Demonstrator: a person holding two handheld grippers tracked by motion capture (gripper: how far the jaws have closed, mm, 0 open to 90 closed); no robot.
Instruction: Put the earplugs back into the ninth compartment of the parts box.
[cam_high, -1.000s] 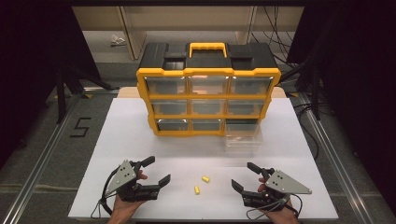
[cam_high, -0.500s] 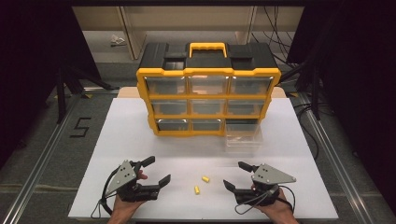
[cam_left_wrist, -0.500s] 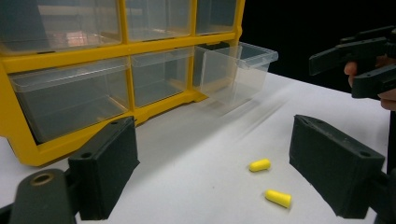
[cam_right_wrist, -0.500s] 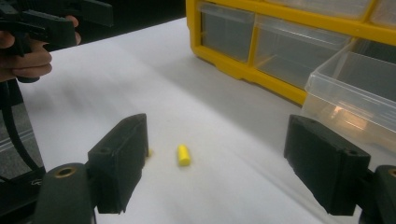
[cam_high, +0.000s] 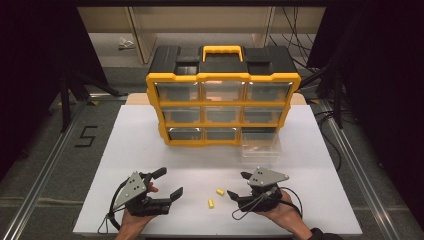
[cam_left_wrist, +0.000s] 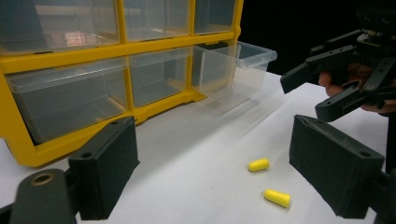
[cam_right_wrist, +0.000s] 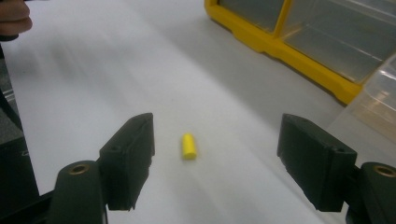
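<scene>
Left gripper (cam_high: 169, 183) low over the table's near edge, left of centre, jaws spread wide and aimed toward the right edge; the left hand (cam_high: 134, 220) comes in from the near edge and grips it from behind. Right gripper (cam_high: 238, 185) near the same edge, right of centre, jaws parted wide and aimed toward the left edge, grey plate on top, cable looping beneath. Right hand (cam_high: 280, 212) cradles it from below, forearm entering from the near right corner.

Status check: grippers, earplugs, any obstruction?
Left gripper open, resting on table. Right gripper open, aimed at the farther earplug. Nearer earplug loose on table. Nothing between fingers and plug.
</scene>
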